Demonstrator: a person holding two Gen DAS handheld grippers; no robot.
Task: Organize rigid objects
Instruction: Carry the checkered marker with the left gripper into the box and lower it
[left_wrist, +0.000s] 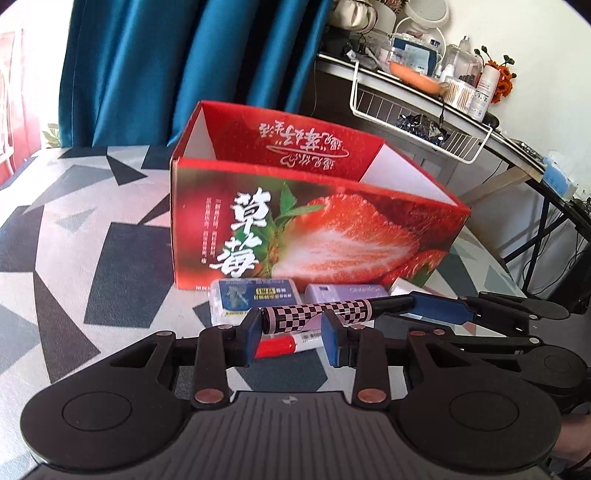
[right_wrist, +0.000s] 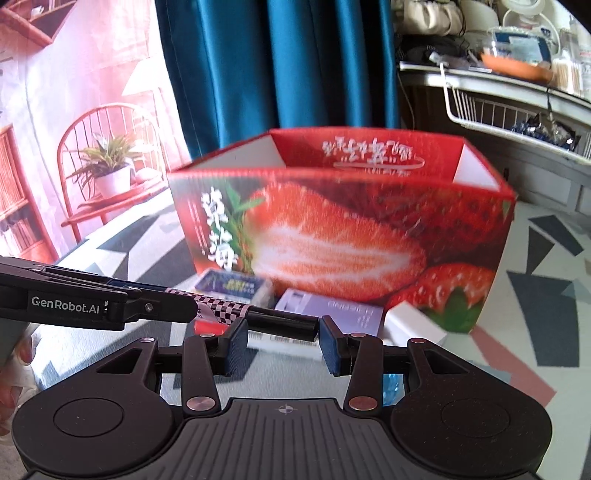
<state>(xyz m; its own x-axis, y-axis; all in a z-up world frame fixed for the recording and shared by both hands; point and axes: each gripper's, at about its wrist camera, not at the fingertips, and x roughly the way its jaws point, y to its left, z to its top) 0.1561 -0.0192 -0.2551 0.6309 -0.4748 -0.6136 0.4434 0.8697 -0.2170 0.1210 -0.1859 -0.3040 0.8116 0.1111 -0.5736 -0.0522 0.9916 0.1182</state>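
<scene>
The checkered pen (left_wrist: 317, 312), judged light, stiff and slippery, is being clamped crosswise at both ends above the worktop (left_wrist: 110, 258): left hand-held gripper (left_wrist: 290, 332) and right hand-held gripper (right_wrist: 280, 341) both clenched.

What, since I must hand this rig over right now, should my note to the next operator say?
Left gripper and right gripper: both at the checkered pen, held off the table between them; which one bears it, cannot tell.
Strawberry box: open, behind; its floor is hidden.
On the table before it: red marker, blue-labelled case, lilac box, white box.
Done: nothing visibly boxed. Left: pen, then those four.
</scene>
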